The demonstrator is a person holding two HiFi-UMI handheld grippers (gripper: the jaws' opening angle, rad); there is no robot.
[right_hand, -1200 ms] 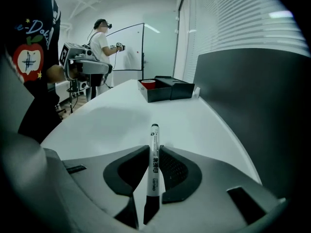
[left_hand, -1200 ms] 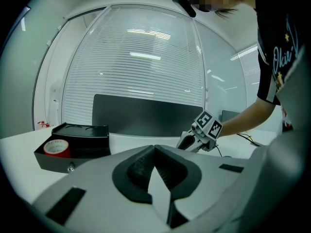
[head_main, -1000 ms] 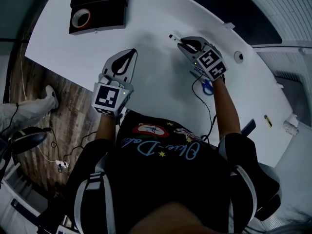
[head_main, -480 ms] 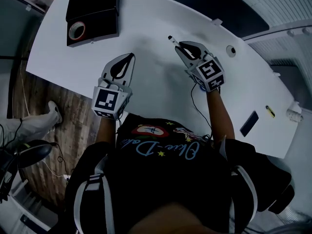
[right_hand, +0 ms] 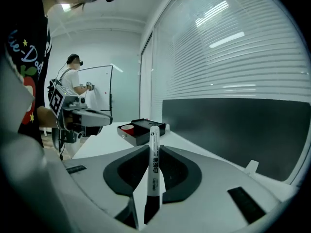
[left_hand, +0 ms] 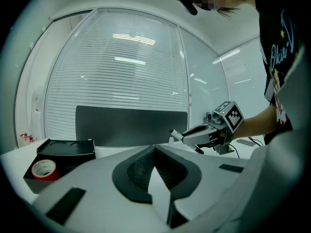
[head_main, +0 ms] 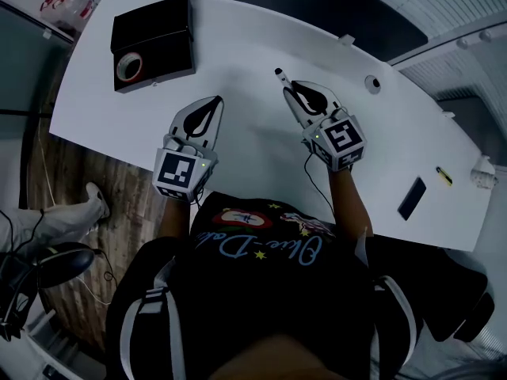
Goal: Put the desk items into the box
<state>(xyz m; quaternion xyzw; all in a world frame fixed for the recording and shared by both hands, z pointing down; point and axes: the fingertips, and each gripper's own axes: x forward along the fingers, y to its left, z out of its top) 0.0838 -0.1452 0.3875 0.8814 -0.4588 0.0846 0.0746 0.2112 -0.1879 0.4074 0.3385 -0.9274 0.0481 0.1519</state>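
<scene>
An office — long white desk, slatted window blinds, a whiteboard.

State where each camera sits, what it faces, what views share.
Head view: on the person's head, facing steeply down at the desk; shows shirt, forearms, left gripper, right gripper.
Left gripper view: along its shut jaws toward the box; shirt at right.
Right gripper view: along jaws clamping the marker; shirt at left.
Shared: all show the box; each gripper view shows the other gripper.
</scene>
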